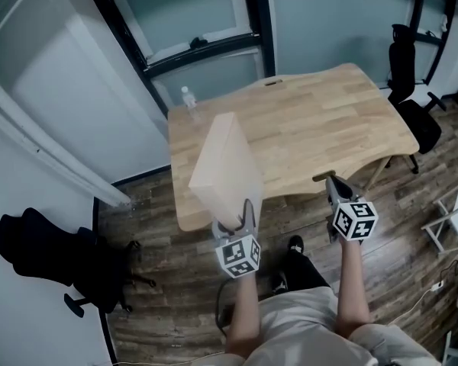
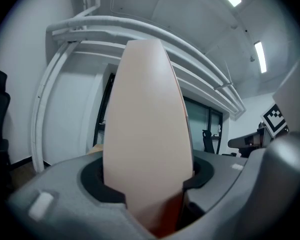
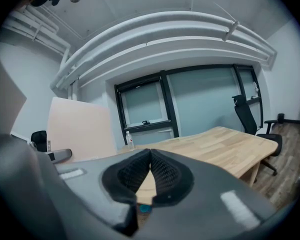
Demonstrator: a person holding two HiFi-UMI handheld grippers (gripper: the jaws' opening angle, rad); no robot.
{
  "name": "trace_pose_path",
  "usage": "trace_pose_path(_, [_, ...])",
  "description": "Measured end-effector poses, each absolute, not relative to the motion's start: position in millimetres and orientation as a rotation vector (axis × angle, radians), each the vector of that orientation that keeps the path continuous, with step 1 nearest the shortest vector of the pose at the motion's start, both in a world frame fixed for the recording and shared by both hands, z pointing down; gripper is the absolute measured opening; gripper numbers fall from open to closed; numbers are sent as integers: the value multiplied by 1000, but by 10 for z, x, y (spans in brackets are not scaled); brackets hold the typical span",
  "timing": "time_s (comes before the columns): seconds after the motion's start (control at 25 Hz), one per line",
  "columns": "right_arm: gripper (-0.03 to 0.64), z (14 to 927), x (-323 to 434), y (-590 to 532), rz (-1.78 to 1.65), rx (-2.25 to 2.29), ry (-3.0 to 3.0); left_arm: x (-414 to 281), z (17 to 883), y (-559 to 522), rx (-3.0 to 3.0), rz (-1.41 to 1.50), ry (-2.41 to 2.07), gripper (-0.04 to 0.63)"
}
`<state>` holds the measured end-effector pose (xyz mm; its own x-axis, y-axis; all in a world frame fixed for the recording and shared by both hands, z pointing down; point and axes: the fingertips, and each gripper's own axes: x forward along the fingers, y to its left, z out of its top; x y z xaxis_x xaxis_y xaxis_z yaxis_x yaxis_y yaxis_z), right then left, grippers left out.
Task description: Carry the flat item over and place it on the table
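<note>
Carrying step in hand: the left gripper (image 1: 235, 218) pinches the pale beige flat rectangular board (image 1: 225, 166) upright at the near left edge of the light wooden table (image 1: 328, 120). The right gripper (image 1: 330, 183) is empty, its jaws pressed together. Next, probably: tip the board flat onto the tabletop.

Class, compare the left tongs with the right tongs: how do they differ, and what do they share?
The left tongs grip a pale flat board standing on edge; the right tongs are shut on nothing. The left tongs stand wide, the right tongs closed tip to tip. Both bear marker cubes.
</note>
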<state>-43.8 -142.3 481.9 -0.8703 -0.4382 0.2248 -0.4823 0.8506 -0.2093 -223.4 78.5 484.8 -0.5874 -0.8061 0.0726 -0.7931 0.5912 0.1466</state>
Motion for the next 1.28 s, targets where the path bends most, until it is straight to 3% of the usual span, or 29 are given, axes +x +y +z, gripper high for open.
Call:
trace_pose_path(0.68, [2, 4829, -1088, -1876, 319, 701, -2854, -2814, 5013, 163, 1432, -95, -2578, 279])
trace_pose_path(1.28, [2, 4816, -1346, -2942, 360, 872, -2833, -3063, 5202, -1171, 1660, -129, -2283, 279])
